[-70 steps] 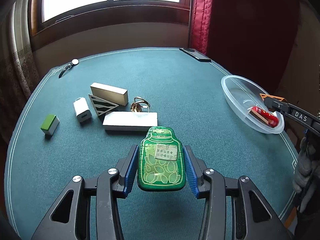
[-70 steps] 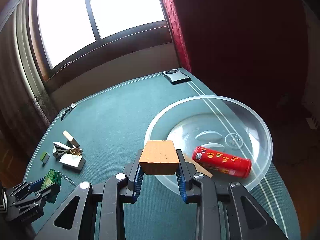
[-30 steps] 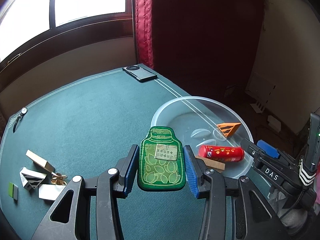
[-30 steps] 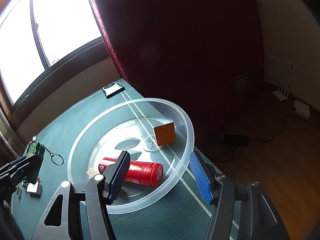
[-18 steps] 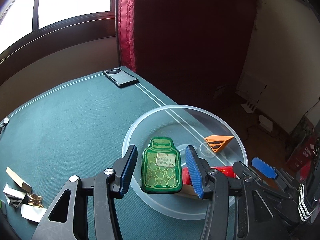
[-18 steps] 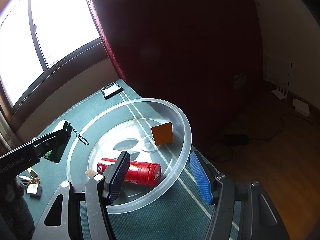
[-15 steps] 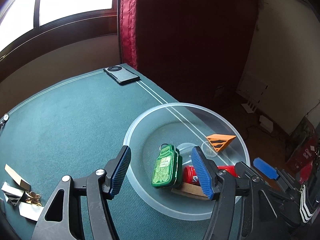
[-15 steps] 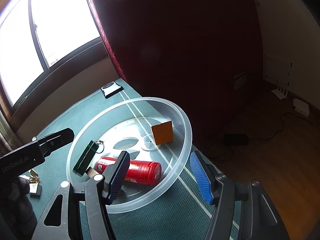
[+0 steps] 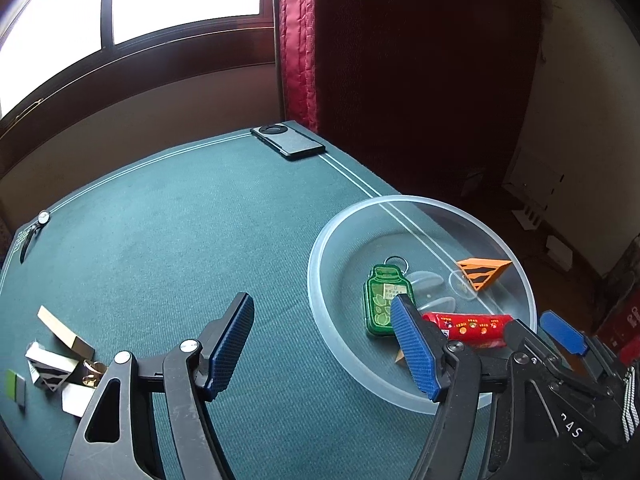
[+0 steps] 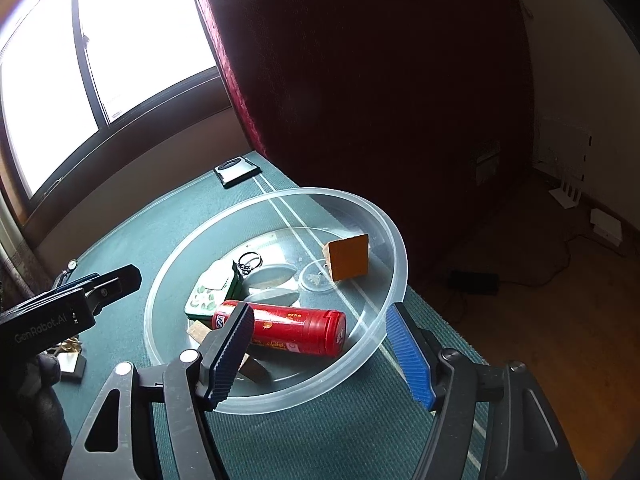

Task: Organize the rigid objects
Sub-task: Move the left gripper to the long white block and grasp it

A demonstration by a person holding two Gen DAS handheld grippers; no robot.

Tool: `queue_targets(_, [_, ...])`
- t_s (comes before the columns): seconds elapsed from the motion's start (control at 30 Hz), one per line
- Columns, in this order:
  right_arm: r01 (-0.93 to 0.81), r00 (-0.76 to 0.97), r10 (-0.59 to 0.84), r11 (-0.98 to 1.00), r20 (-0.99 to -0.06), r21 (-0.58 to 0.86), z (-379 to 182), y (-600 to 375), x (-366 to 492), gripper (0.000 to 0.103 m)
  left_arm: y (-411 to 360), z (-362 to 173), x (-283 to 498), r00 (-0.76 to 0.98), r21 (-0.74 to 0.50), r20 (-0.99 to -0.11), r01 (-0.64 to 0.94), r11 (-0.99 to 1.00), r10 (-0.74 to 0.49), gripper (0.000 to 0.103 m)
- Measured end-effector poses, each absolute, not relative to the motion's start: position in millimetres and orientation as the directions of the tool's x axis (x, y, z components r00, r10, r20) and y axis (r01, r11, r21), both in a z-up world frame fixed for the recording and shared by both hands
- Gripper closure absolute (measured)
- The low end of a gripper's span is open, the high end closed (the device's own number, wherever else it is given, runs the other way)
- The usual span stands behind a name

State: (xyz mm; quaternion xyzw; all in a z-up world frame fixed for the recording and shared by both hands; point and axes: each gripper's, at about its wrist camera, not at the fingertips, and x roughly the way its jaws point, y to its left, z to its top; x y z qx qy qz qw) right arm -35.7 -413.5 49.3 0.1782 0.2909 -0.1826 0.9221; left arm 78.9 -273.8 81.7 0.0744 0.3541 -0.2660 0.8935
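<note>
A clear plastic bowl [image 9: 420, 199] [image 10: 400, 260] sits at the right edge of the green table. In it lie a green bottle-shaped keychain [image 9: 384, 300] [image 10: 210, 292], a red can [image 9: 468, 324] [image 10: 288, 328], an orange striped wedge [image 9: 482, 274] [image 10: 348, 256] and a wooden piece [image 10: 200, 330]. My left gripper [image 9: 320, 312] [image 10: 120, 276] is open and empty, just left of the bowl. My right gripper [image 10: 318, 320] [image 9: 540, 328] is open and empty above the bowl's near rim.
At the table's left edge lie a wooden block [image 9: 60, 330], a striped wedge [image 9: 48, 368], a white block [image 9: 76, 398], a green block [image 9: 16, 386] and brass rings [image 9: 92, 372]. A phone [image 9: 288, 142] [image 10: 236, 170] and a watch [image 9: 34, 228] lie at the far edge.
The left gripper carried the green keychain over the bowl, opened and let it drop in, then drew back left. The right gripper had dropped its orange wedge in and stayed open.
</note>
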Motion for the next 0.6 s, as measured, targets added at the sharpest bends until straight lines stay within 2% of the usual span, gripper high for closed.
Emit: queue_targets(0.6, [0.389, 0.772, -0.204, 0.901, -0.602, 0.194, 47.8, -387.0, -36.6, 0.027, -250.6, 79.2, 70.3, 0.647, -0.005, -0.673, 0.481, 0.877, -0.359, 0.028])
